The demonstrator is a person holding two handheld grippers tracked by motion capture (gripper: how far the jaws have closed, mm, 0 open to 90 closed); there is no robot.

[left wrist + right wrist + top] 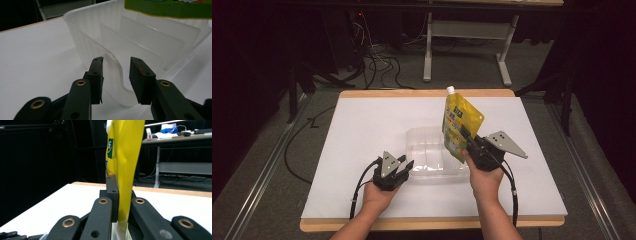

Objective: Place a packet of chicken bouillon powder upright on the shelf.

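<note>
A clear plastic container (427, 150) stands on the white table top (362, 130), near its middle. My left gripper (408, 166) is at the container's near left end. In the left gripper view its jaws (116, 72) straddle the curved tab on the container's wall (82, 37), with a gap at the right pad, so it is open. My right gripper (468, 142) is shut on the lower part of a yellow spouted pouch (459, 125) and holds it upright, tilted, above the container's right end. The pouch (126, 157) is pinched flat between the right gripper's pads (120, 195). The pouch's bottom edge (170, 8) hangs over the container.
The white top lies on a wooden board whose edge (432, 223) shows along the front. Behind the table stand a desk frame (428, 55) and loose cables (382, 65) on the floor. A desk with small items (175, 135) stands far off in the right gripper view.
</note>
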